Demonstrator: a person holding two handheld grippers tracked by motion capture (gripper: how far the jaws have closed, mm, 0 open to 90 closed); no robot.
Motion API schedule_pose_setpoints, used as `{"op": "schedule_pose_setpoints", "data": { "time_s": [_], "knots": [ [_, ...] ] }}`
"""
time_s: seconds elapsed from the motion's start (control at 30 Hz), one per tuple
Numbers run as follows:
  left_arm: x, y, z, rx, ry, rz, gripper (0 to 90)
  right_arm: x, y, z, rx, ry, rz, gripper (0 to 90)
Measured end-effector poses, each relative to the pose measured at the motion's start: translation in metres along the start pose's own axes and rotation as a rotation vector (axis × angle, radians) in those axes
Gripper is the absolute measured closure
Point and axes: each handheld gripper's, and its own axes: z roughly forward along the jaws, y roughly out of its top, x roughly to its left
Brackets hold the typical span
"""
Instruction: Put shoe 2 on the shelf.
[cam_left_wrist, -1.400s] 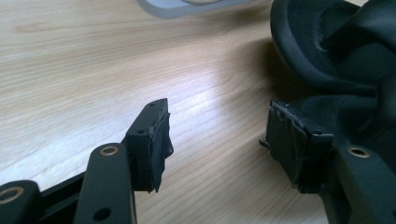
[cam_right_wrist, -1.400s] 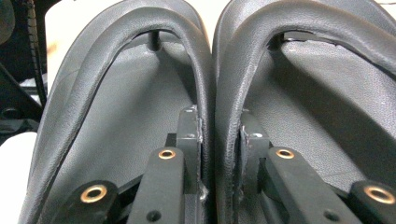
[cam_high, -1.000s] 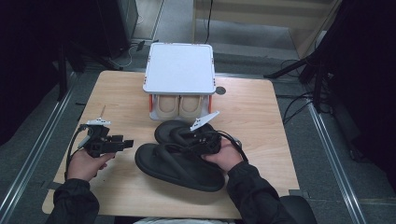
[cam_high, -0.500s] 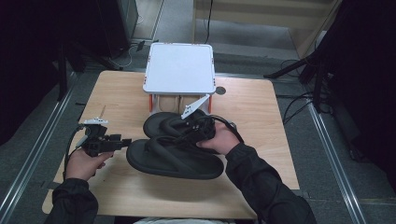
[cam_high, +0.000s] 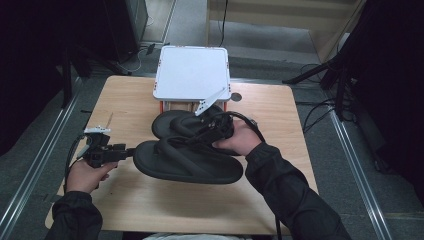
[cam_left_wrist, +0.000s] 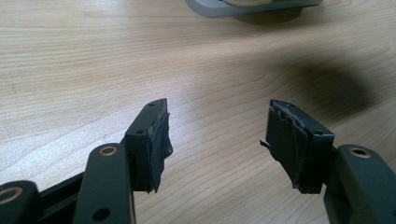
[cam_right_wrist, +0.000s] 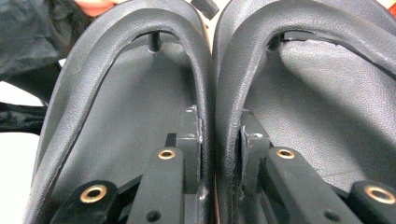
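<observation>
At the middle of the table (cam_high: 280, 200), the right gripper (cam_high: 212, 131) has its jaws clenched on the straps of two black sandals (cam_high: 187, 162), pinching the pair together. The right gripper view looks straight down between them: one strap (cam_right_wrist: 140, 42) arches on the left, the other strap (cam_right_wrist: 303, 28) on the right, and the two meet where the jaws press them against each other. Compared with a second ago, the sandals have travelled to the person's left and a little away from the person, and they now sit closer to the white box (cam_high: 192, 72) at the far edge. The front sandal's tip now lies just beside the left gripper (cam_high: 122, 151), where before a clear stretch of wood lay between them. The left gripper has hardly moved; its jaws are released and spread wide over bare wood in the left gripper view, gripping nothing.

The rear sandal is half covered by the front one and by the right hand (cam_high: 240, 140), so its full outline is lost. Whether the sandals rest on the table or are lifted slightly is hard to judge from above; they seem to hang just off it. The box's lower part is cut off in the left gripper view.
</observation>
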Motion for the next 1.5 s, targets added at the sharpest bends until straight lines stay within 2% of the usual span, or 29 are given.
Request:
{"op": "schedule_pose_setpoints", "data": {
  "time_s": [0.17,0.47,0.57,0.77,0.87,0.97,1.0,1.2,1.33,1.37,1.4,1.5],
  "knots": [
    [-0.001,0.000,0.001,0.006,-0.003,0.007,40.2,0.001,0.016,-0.017,-0.010,0.008,-0.015,75.9],
    [-0.003,0.001,0.004,0.010,-0.004,0.013,40.2,-0.002,0.041,-0.034,-0.013,0.000,-0.033,75.9],
    [-0.003,0.001,0.004,0.009,-0.006,0.010,40.1,-0.010,0.053,-0.038,-0.038,-0.016,-0.022,75.9],
    [-0.004,0.001,0.005,0.009,-0.021,0.006,40.0,-0.023,0.065,-0.038,-0.047,-0.024,0.000,75.9],
    [-0.005,0.001,0.005,0.007,-0.031,0.013,39.9,-0.034,0.075,-0.038,-0.050,-0.073,0.047,76.1],
    [-0.004,0.002,0.005,0.012,-0.032,0.014,39.9,-0.041,0.080,-0.037,-0.044,-0.102,0.066,76.1],
    [-0.005,0.002,0.005,0.016,-0.034,0.018,39.9,-0.046,0.084,-0.036,-0.043,-0.133,0.090,76.1],
    [-0.007,0.002,0.006,0.022,-0.042,0.023,40.0,-0.061,0.097,-0.038,-0.059,-0.230,0.184,76.1],
    [-0.008,0.002,0.006,0.021,-0.051,0.039,40.5,-0.070,0.104,-0.042,-0.055,-0.286,0.235,76.1],
    [-0.008,0.002,0.006,0.021,-0.051,0.039,40.5,-0.070,0.104,-0.042,-0.055,-0.286,0.235,76.1],
    [-0.007,0.002,0.006,0.019,-0.048,0.041,40.5,-0.077,0.106,-0.046,-0.069,-0.314,0.273,76.1],
    [-0.007,0.002,0.004,0.012,-0.049,0.027,40.5,-0.088,0.108,-0.050,-0.083,-0.333,0.314,76.0]
  ]
}}
